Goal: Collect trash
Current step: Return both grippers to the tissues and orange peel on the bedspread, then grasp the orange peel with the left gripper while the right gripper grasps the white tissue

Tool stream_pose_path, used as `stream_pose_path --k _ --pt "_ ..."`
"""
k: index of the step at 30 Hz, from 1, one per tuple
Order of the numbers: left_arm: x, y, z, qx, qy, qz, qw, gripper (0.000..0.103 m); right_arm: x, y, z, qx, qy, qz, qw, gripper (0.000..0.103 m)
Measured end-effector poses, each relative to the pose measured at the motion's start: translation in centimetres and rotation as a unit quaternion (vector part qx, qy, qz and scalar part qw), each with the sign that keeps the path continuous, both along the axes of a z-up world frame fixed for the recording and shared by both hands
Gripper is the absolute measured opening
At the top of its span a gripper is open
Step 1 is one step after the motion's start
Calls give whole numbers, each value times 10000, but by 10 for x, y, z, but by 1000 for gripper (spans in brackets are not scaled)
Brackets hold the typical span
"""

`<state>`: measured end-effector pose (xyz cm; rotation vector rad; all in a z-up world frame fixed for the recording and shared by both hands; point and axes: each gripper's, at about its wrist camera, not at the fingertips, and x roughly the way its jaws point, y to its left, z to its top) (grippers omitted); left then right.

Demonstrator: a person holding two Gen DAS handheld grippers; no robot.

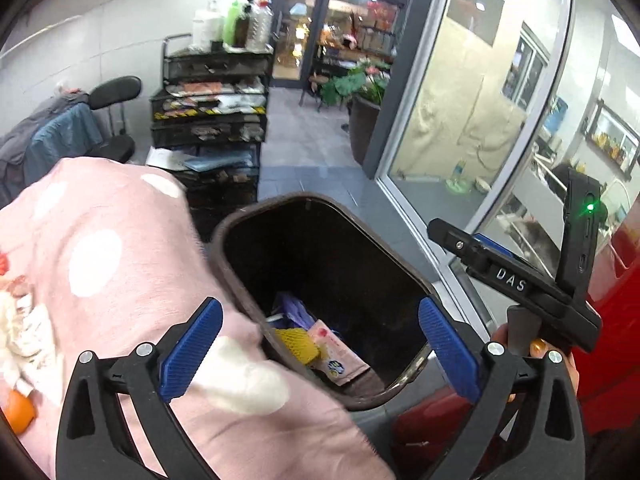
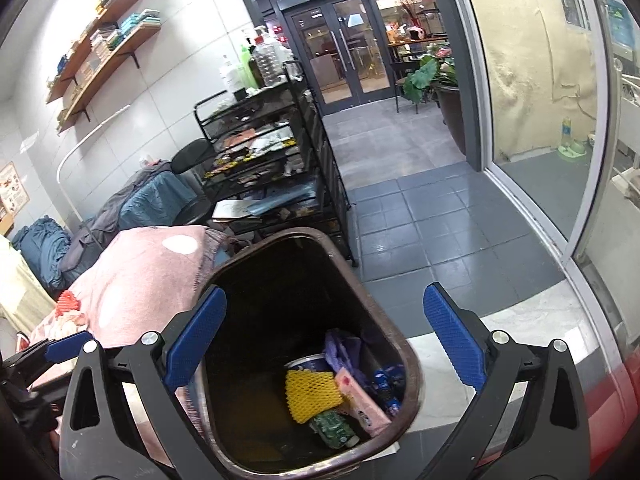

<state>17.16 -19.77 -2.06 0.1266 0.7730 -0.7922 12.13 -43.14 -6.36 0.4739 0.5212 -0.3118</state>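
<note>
1. We see a pink blanket point(image 1: 120, 264) with white dots filling the 9 o'clock side of the left wrist view; it touches the bin's left rim.
2. The dark bin point(image 2: 412, 364) stands open at the centre of both views, on grey floor tiles point(image 2: 432, 220), with a black wire rack point(image 2: 280, 168) behind it at 12 o'clock.
3. Our left gripper point(image 1: 320, 354) hovers over the bin mouth, its jaws released and wide apart, nothing between the blue pads point(image 1: 192, 356).
4. Our right gripper point(image 2: 326, 346) hangs above the bin too, jaws spread and empty; in the left view it appears at 3 o'clock.
5. The trash lies at the bin's bottom: a yellow foam net point(image 2: 312, 394) at the centre of the heap, a pink packet point(image 2: 360, 402) touching it at 3 o'clock, a purple bag point(image 2: 342, 350) at 12 o'clock, a green wrapper point(image 2: 334, 428) at 6 o'clock.
6. A white cup point(image 2: 308, 362) peeks out just behind the net, and a blue wrapper point(image 2: 388, 388) lies against the wall at 3 o'clock.
7. An orange point(image 1: 18, 412) sits on the blanket at 8 o'clock in the left view.
</note>
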Motion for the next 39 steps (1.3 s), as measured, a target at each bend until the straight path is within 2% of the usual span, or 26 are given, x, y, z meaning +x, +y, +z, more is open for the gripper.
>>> stream_pose_path --k 5,14,16,17,19,23,29,34,38,39 --pt "-5 49 2 -83 -199 536 9983 98 0 29 16 -337 -386 222 9984 97" --pt "-3 139 -7 295 -293 1641 9856 98 17 94 39 -756 -1058 757 9886 97" --pt "-2 160 -9 361 -268 1878 9812 97 23 110 41 -770 -1147 1083 9845 98" --pt "-1 171 -10 402 -257 1999 9787 97 30 119 42 -730 -1167 1416 9803 98" --pt "5 190 -13 479 -230 2175 9746 97 46 139 42 -692 -1052 2049 9706 98" --pt "14 221 -19 784 -175 2436 9665 97 71 171 44 -618 -589 2692 9593 98" --pt "34 249 -34 1170 -7 2362 9646 96 101 219 39 -375 -205 3317 9424 98" --pt "57 247 -54 1585 219 2127 9639 86 108 261 31 -479 -81 3696 9279 98" --pt "68 247 -69 1765 523 2037 9616 61 117 293 31 -614 105 3931 9174 98" --pt "67 248 -68 1760 490 2041 9618 48 120 297 31 -648 165 3961 9158 98"
